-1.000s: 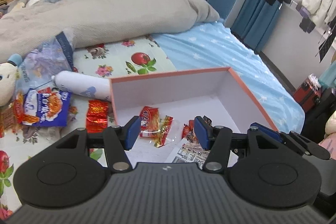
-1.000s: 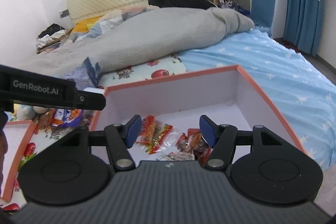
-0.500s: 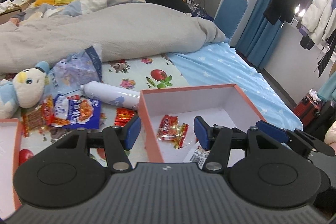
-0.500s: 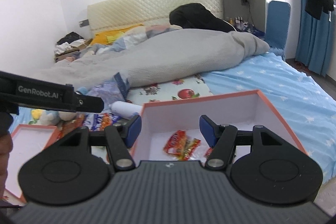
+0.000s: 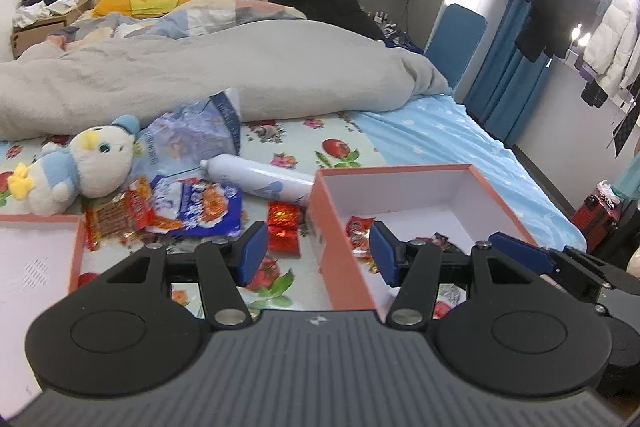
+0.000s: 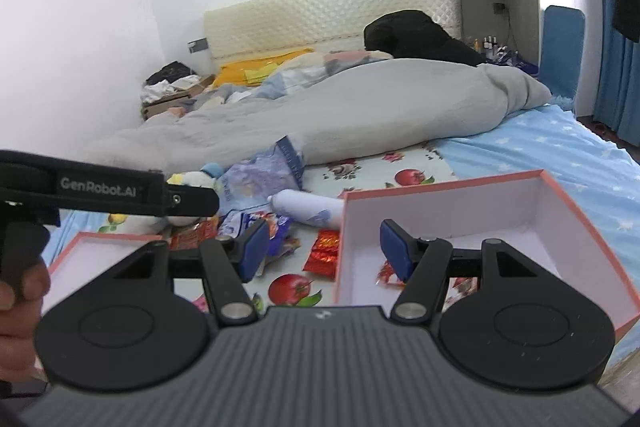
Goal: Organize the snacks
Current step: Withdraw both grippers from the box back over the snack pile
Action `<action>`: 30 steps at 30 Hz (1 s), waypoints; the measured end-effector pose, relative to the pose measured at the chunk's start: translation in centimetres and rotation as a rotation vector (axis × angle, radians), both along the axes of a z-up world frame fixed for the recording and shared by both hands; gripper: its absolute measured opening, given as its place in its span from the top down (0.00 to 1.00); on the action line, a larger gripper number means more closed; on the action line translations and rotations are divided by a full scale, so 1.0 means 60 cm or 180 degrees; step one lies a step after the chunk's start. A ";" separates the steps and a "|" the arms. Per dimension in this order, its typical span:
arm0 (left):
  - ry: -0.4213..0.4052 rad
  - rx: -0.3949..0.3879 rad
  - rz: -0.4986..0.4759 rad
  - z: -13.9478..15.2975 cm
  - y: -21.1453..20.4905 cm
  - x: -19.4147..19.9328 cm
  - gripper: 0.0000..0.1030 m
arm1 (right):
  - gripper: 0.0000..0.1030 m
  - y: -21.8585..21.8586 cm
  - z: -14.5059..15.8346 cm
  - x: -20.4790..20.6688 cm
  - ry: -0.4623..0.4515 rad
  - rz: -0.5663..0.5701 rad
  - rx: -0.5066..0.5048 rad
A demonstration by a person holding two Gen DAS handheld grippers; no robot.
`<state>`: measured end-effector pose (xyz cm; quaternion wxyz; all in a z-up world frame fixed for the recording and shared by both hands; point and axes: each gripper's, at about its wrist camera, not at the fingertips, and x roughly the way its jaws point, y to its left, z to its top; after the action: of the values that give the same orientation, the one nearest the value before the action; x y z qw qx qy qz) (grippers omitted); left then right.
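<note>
An orange-rimmed white box (image 5: 424,191) (image 6: 472,211) lies on the bed with a few red snack packets (image 5: 360,231) inside. Left of it lie a red packet (image 5: 284,231) (image 6: 324,251), a blue and white snack bag (image 5: 200,207) and an orange-red packet (image 5: 120,215). My left gripper (image 5: 316,259) hangs open above the box's left wall, holding nothing. My right gripper (image 6: 320,251) is also open and empty, over the same wall. A second orange-rimmed box (image 5: 36,259) (image 6: 104,247) sits at the left.
A white bottle (image 5: 260,179) lies behind the red packet. A plush toy (image 5: 80,167) and a bluish plastic bag (image 5: 192,139) lie further left. A grey duvet (image 5: 224,75) covers the far half of the bed. The person's hand (image 6: 16,295) holds the left gripper's handle.
Both grippers have drawn back and risen, and swung left. The box now sits further away and to the right; the plush toy and the second box have come into view. Jaws unchanged.
</note>
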<state>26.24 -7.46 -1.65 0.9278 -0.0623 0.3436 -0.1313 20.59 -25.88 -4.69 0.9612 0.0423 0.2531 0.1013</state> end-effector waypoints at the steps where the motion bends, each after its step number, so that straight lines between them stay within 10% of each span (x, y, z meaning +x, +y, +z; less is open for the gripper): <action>1: 0.0012 -0.0002 0.0014 -0.004 0.007 -0.004 0.40 | 0.38 0.007 -0.002 -0.003 0.0003 0.0013 -0.0023; 30: 0.0156 -0.0274 0.0359 -0.105 0.241 -0.146 0.40 | 0.38 0.127 -0.082 -0.120 0.0272 -0.0024 0.0168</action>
<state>17.46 7.00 -7.93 0.9215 -0.1246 0.3562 -0.0919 13.41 -18.27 -9.64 0.9484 0.0728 0.2910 0.1024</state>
